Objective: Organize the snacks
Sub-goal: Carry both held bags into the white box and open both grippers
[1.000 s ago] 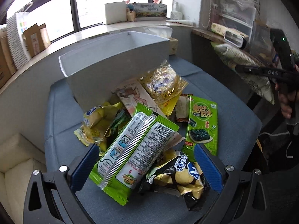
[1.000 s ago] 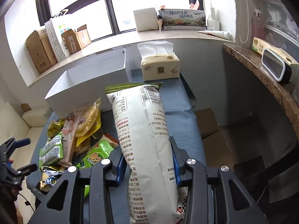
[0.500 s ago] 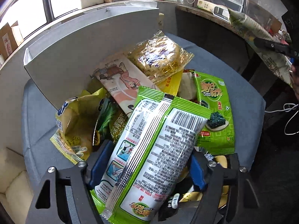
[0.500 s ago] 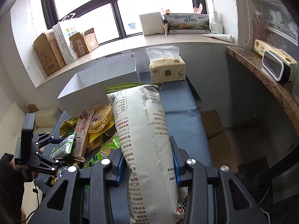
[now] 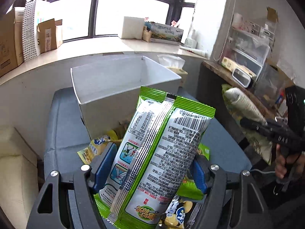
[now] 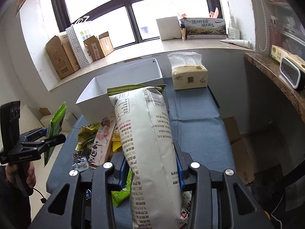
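Left tongs (image 5: 152,168) are pinching the green packet (image 5: 158,160), blue pads pressing both its sides, barcode side facing the camera; jaws have just been closing onto it. The packet is raised off the pile, tilting toward 1 o'clock, its top edge overlapping the white bin (image 5: 122,82) behind. In the right wrist view the same packet (image 6: 56,122) is hanging edge-on at 9 o'clock in the left tongs (image 6: 51,133), out past the table's left edge, a hand (image 6: 28,173) gripping the handle below.

Right tongs (image 6: 150,168) are clamped on the cream bag (image 6: 150,147), which is standing nearly upright between the pads, green top seam at 12 o'clock in front of the bin (image 6: 124,84).

Remaining snacks (image 6: 99,139) are lying heaped on the blue table (image 6: 200,133), at 10 o'clock from the right tongs, just in front of the bin. Tissue pack (image 6: 188,74) is sitting at 1 o'clock, right of the bin, apart from the heap.
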